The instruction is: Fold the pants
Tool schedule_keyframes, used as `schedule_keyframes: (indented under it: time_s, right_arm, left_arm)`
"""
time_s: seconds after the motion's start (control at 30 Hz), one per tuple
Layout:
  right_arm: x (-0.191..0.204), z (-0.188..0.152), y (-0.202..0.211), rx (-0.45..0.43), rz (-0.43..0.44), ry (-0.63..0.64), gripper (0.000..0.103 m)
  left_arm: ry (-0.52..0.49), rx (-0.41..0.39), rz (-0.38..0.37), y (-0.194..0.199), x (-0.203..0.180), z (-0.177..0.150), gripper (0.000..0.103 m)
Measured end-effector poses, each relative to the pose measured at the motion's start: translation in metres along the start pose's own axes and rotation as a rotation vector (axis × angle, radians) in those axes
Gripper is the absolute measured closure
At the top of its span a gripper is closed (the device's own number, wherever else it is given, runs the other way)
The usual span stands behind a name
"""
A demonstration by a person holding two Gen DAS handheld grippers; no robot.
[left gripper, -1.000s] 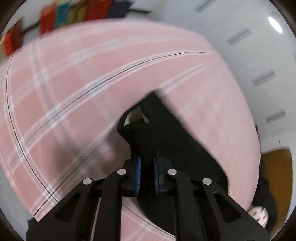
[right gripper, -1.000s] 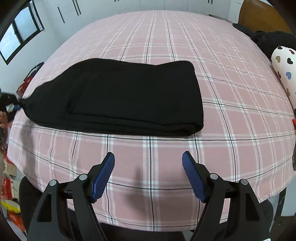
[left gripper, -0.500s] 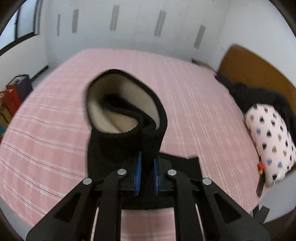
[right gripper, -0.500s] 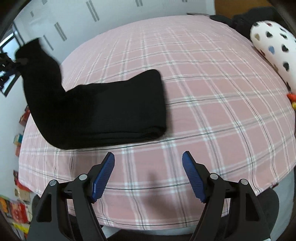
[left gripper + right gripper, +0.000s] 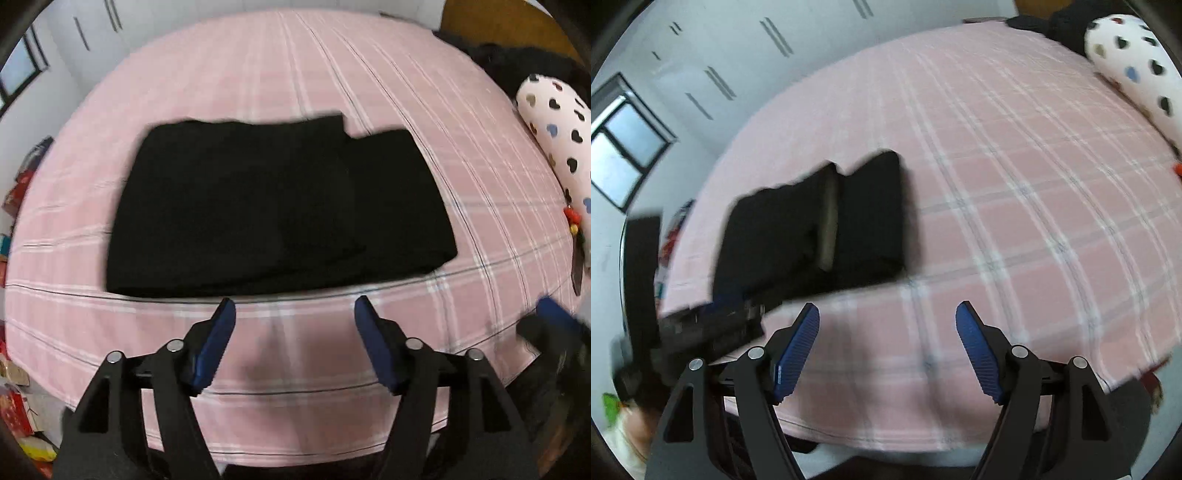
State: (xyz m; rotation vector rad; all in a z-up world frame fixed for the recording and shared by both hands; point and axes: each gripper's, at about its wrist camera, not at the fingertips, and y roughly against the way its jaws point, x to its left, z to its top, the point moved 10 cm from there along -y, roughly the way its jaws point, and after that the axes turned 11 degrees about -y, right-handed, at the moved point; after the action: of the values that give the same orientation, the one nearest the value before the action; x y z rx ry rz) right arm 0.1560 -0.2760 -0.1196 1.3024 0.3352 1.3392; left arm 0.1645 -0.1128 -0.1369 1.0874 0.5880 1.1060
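The black pants point(image 5: 258, 206) lie folded on the pink plaid bed point(image 5: 332, 74), the upper layer stopping short of the right end. My left gripper point(image 5: 295, 306) hovers over the sheet just in front of them; its jaws are opening, with nothing between them. In the right wrist view the pants point(image 5: 812, 229) lie to the left and a pale inner band shows along the fold's edge. My right gripper point(image 5: 888, 310) stands open over bare sheet, right of the pants, holding nothing. Each gripper shows blurred in the other's view: the right gripper point(image 5: 554, 321), the left gripper point(image 5: 701, 325).
A white pillow with coloured hearts point(image 5: 554, 122) lies at the bed's right side, beside dark clothes point(image 5: 517, 62) and a brown headboard point(image 5: 491, 22). Coloured clutter point(image 5: 22, 184) sits on the floor past the left edge. A window point(image 5: 624, 158) is in the left wall.
My left gripper swung the pants' end up and over onto the rest, then let go and opened. My right gripper stayed open and shifted a little to the right.
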Motion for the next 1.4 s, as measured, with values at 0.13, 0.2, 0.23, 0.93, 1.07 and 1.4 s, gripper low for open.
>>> schedule_keyframes:
  time_s: [0.13, 0.2, 0.23, 0.93, 1.07, 1.4]
  right_arm:
    - [0.035, 0.02, -0.042, 0.064, 0.024, 0.023, 0.028]
    - [0.047, 0.024, -0.071, 0.117, 0.02, 0.001, 0.028]
    - [0.051, 0.024, -0.081, 0.128, 0.012, -0.005, 0.028]
    - [0.107, 0.078, -0.042, -0.071, 0.016, 0.132, 0.089]
    - [0.038, 0.068, -0.066, -0.015, -0.119, 0.112, 0.089]
    - [0.001, 0.048, -0.077, -0.01, -0.165, 0.058, 0.041]
  left_arm:
    - [0.028, -0.029, 0.114, 0.023, 0.049, -0.006, 0.027]
    - [0.047, -0.031, 0.175, 0.035, 0.081, -0.008, 0.022]
    - [0.058, -0.026, 0.21, 0.039, 0.096, -0.011, 0.02]
    - [0.136, 0.025, 0.225, 0.032, 0.154, -0.043, 0.017]
    - [0.145, 0.036, 0.188, 0.022, 0.147, -0.043, 0.017]
    - [0.282, 0.019, -0.053, -0.007, 0.148, -0.02, 0.014]
